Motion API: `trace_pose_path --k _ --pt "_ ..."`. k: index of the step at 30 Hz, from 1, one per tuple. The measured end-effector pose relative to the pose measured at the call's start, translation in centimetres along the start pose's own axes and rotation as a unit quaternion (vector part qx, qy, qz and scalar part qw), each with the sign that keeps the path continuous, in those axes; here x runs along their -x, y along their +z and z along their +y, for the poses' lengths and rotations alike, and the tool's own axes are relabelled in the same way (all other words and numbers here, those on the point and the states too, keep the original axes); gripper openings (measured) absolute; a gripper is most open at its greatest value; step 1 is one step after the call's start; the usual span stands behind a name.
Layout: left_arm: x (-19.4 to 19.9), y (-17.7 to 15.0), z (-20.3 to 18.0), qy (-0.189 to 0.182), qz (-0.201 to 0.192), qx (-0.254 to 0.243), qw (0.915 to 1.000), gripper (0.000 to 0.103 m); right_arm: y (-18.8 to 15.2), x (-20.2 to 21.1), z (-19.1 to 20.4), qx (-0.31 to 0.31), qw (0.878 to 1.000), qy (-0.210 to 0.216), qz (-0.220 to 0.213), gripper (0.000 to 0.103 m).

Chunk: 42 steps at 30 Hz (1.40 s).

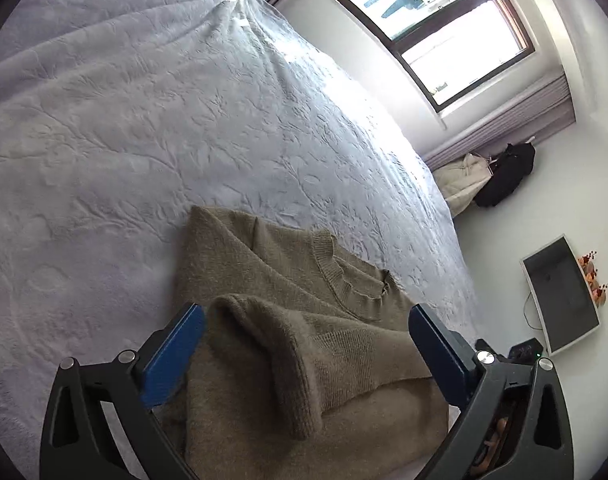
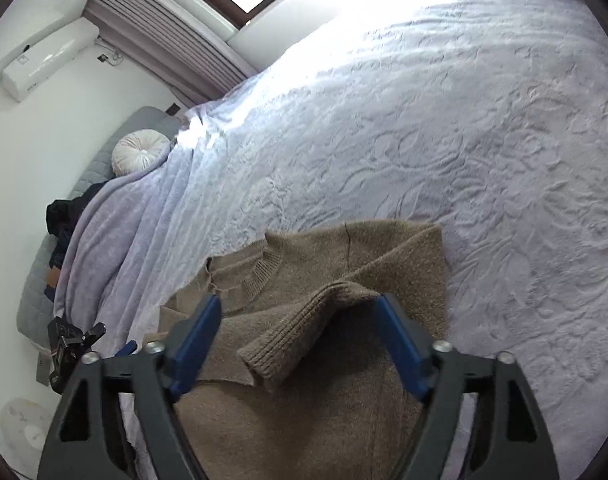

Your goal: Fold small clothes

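Observation:
A small tan knitted sweater (image 1: 304, 320) lies on the pale lilac bedspread (image 1: 144, 140), collar away from me, with both sleeves folded in over the body. In the left wrist view my left gripper (image 1: 305, 316) is open, its blue pads spread on either side of a folded sleeve cuff (image 1: 292, 380), holding nothing. In the right wrist view the sweater (image 2: 323, 280) lies below my right gripper (image 2: 298, 304), which is open, its blue pads either side of the other sleeve's ribbed cuff (image 2: 280, 352), not gripping it.
The bedspread (image 2: 463, 140) spreads wide around the sweater. A round white cushion (image 2: 140, 152) and dark clothes (image 2: 68, 212) lie at the bed's head. A window (image 1: 443, 20), bags (image 1: 499, 176) and a white box (image 1: 563, 292) stand off the bed's edge.

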<state>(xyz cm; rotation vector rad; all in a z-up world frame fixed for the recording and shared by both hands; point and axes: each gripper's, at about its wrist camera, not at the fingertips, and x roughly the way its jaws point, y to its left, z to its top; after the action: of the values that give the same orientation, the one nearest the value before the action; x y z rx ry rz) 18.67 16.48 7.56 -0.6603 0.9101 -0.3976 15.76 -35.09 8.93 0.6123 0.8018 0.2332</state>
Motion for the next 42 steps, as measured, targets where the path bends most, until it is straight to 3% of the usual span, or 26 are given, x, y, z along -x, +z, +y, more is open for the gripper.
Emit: trace_pose_path --k 3,5,7,10,12,14,16,18,21,24,26,28,31,33,36,37,39,41,42 --pt "1.4 -2.1 -1.6 0.050 0.003 -0.067 0.9965 0.102 -1.0 3.4 1.5 0.050 0.997 -0.043 -0.032 0.087" --pt "0.9 -5.0 -3.5 0.075 0.032 -0.153 0.9849 0.102 -2.4 4.7 2.6 0.103 0.990 -0.089 -0.031 0.087" --pt "-0.8 -7.9 -5.5 0.083 0.080 -0.233 0.9656 0.102 -3.9 4.5 3.3 0.146 0.985 -0.089 0.005 0.087" --pt "-4.4 -10.8 -7.5 0.075 0.150 -0.295 0.9405 0.102 -5.4 2.6 3.8 0.173 0.981 -0.062 0.064 0.087" --pt "-6.7 -11.2 -8.2 0.074 0.185 -0.306 0.9310 0.102 -5.6 0.6 4.1 0.183 0.977 -0.046 0.096 0.087" --pt "-8.6 -10.3 -8.7 0.089 0.192 -0.312 0.9262 0.102 -5.5 -2.1 4.3 0.200 0.970 -0.042 0.133 0.087" --pt "-9.5 -7.6 -9.0 0.092 0.171 -0.297 0.9347 0.102 -5.1 -4.5 4.7 0.217 0.962 -0.046 0.158 0.087" --pt "-9.7 -4.2 -8.8 0.098 0.135 -0.259 0.9513 0.102 -4.2 -6.1 5.3 0.238 0.957 -0.045 0.162 0.087" --pt "-8.8 0.9 -6.9 0.099 0.082 -0.158 0.9789 0.102 -1.1 -6.7 6.0 0.229 0.966 -0.069 0.103 0.087" --pt "-6.7 2.9 -4.7 0.076 0.054 -0.089 0.9917 0.102 0.9 -5.5 4.8 0.172 0.981 -0.077 0.046 0.087" --pt "-4.5 2.4 -4.1 0.098 0.015 -0.101 0.9899 0.102 0.8 -4.6 4.2 0.167 0.980 -0.104 0.027 0.087" --pt "-3.5 1.3 -3.5 0.104 0.022 -0.112 0.9880 0.102 -0.2 -4.0 4.2 0.189 0.973 -0.131 0.024 0.087" --pt "-4.3 -0.3 -3.9 0.101 0.044 -0.136 0.9845 0.102 -1.9 -4.3 4.8 0.220 0.966 -0.133 0.040 0.087" --pt "-6.5 -1.0 -5.7 0.124 0.058 -0.184 0.9733 0.102 -2.5 -6.1 6.2 0.246 0.958 -0.133 0.061 0.087" --pt "-10.2 -1.8 -7.9 0.129 0.089 -0.252 0.9549 0.102 -2.4 -9.2 7.7 0.267 0.948 -0.141 0.099 0.087" --pt "-11.6 -1.9 -7.9 0.155 0.095 -0.271 0.9452 0.102 -2.2 -10.2 7.6 0.267 0.946 -0.145 0.112 0.087" --pt "-13.2 -1.5 -6.2 0.213 0.107 -0.266 0.9340 0.102 -1.7 -11.6 6.8 0.261 0.942 -0.174 0.118 0.087" --pt "-13.0 -0.8 -4.0 0.185 0.114 -0.233 0.9479 0.102 -0.9 -11.3 4.7 0.237 0.942 -0.203 0.120 0.087" --pt "-12.5 -0.6 -3.7 0.172 0.110 -0.227 0.9524 0.102 -0.5 -10.6 3.5 0.218 0.949 -0.194 0.118 0.087"
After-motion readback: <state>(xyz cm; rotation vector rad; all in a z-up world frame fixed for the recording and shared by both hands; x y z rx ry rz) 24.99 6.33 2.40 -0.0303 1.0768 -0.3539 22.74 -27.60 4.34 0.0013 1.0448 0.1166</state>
